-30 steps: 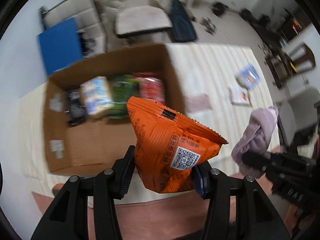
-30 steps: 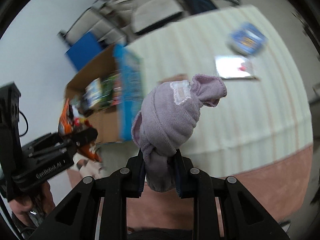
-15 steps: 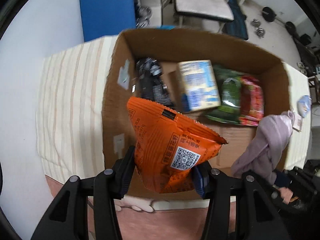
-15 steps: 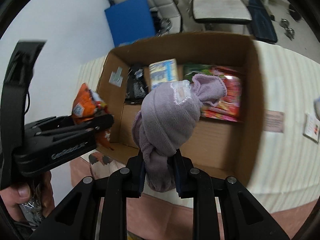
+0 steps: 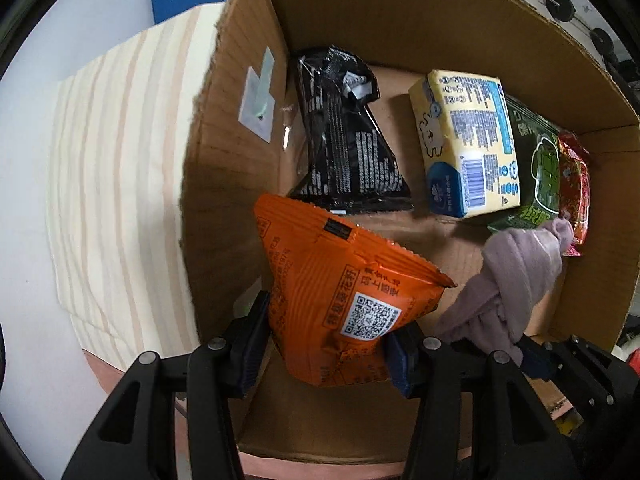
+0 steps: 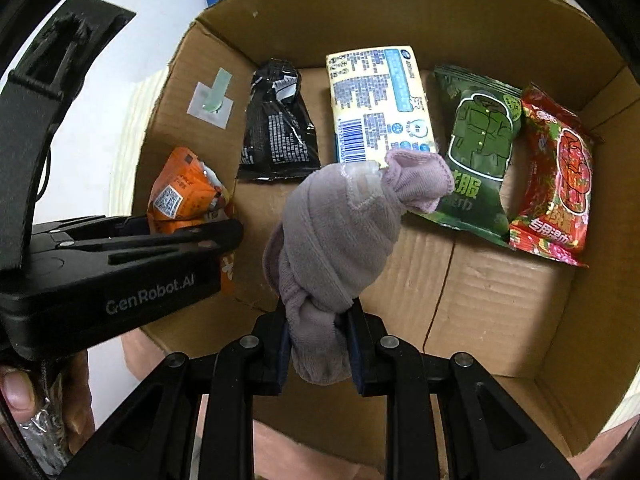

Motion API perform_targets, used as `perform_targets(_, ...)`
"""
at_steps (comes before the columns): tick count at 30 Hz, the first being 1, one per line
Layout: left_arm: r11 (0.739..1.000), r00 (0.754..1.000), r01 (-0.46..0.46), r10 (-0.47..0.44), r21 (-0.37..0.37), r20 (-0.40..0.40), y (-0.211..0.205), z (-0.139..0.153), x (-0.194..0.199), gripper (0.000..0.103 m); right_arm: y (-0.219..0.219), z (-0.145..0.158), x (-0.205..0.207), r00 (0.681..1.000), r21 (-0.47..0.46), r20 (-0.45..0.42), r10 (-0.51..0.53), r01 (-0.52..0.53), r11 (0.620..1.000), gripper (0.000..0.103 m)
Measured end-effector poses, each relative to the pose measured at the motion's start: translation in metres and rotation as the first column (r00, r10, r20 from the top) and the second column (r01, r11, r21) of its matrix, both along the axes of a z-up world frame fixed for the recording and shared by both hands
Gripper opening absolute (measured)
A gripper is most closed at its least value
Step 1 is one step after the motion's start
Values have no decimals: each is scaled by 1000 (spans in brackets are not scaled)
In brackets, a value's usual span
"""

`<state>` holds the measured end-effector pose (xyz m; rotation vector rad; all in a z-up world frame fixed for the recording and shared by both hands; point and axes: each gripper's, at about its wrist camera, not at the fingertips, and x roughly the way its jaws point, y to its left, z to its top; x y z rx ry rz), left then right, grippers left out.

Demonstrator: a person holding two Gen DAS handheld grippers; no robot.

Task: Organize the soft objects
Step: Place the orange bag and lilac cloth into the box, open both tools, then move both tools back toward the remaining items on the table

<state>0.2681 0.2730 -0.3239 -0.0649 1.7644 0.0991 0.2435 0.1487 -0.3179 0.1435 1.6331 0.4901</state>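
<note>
Over the cardboard box, near its left wall, the left gripper clamps its fingers on an orange snack packet, above a black pouch and yellow tissue pack. From the right wrist, the right gripper pinches a knotted lilac cloth over the box floor. Released together, the two grippers could collide, being close.

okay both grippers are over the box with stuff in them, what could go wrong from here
1. The left hand-held gripper and right hand-held gripper sit close together over the cardboard box; they might bump on lowering.
2. The orange snack bag hangs by the box's left wall and could catch on it.
3. The knotted purple sock may drop onto the green packet rather than bare floor.
</note>
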Motion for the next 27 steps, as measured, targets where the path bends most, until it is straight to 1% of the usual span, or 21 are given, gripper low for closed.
perform_targets(1, 1000, 1000, -2, 2, 0, -10, 1, 0, -1, 49, 1, -1, 0, 1000, 1, -3, 2, -2, 1000, 30)
perform_targets(2, 1000, 1000, -9, 9, 0, -16, 2, 0, -2, 50, 1, -1, 0, 1000, 2, -7, 4, -4, 1000, 30)
perform_targets(3, 1000, 1000, -14, 14, -1, -16, 3, 1, -3, 50, 2, -1, 1, 1000, 9, -12, 9, -9, 1000, 33)
perform_targets(5, 999, 999, -38, 37, -15, -11, 7, 7, -6, 52, 5, -2, 3, 1000, 11, -19, 12, -12, 1000, 44)
perform_targets(6, 999, 999, -40, 39, -15, -9, 9, 8, -7, 53, 3, 1, 3, 1000, 5, -9, 11, -11, 1000, 56)
perform_targets(7, 999, 999, -39, 39, -15, -1, 11, 12, -9, 58, 1, 5, 3, 1000, 1, 1, 12, -12, 1000, 70)
perform_targets(8, 999, 999, -42, 42, -24, 10, 12, 16, -12, 59, -2, 8, 2, 1000, -6, 10, 14, -14, 1000, 77)
perform_targets(9, 998, 999, -47, 47, -32, 13, 12, 19, -13, 64, -5, 11, 2, 1000, -16, 18, 16, -15, 1000, 83)
perform_targets(11, 998, 998, -54, 55, -41, 32, 12, 27, -18, 72, -12, 17, 1, 999, -41, 30, 14, -13, 999, 83)
perform_targets(12, 998, 998, -51, 53, -39, 42, 10, 33, -20, 84, -16, 19, 1, 999, -58, 30, 15, -13, 998, 85)
perform_targets(13, 998, 997, -47, 49, -37, 56, 9, 39, -24, 92, -20, 21, 0, 999, -80, 36, 17, -14, 997, 93)
perform_targets(15, 999, 996, -42, 44, -31, 81, 6, 48, -32, 92, -26, 29, -1, 997, -137, 70, 21, -12, 990, 103)
perform_targets(18, 999, 992, -40, 41, -3, 122, 0, 59, -35, 93, -35, 43, -5, 990, -253, 132, 44, -9, 967, 103)
perform_targets(21, 999, 985, -40, 37, 18, 170, -6, 71, -49, 93, -45, 53, -12, 986, -300, 160, 46, 4, 954, 103)
perform_targets(24, 999, 977, -40, 34, 27, 210, -16, 84, -59, 93, -52, 63, -21, 983, -305, 178, 33, 23, 952, 103)
perform_targets(27, 999, 969, -38, 30, 29, 245, -22, 92, -68, 93, -57, 73, -30, 980, -292, 200, 21, 39, 956, 103)
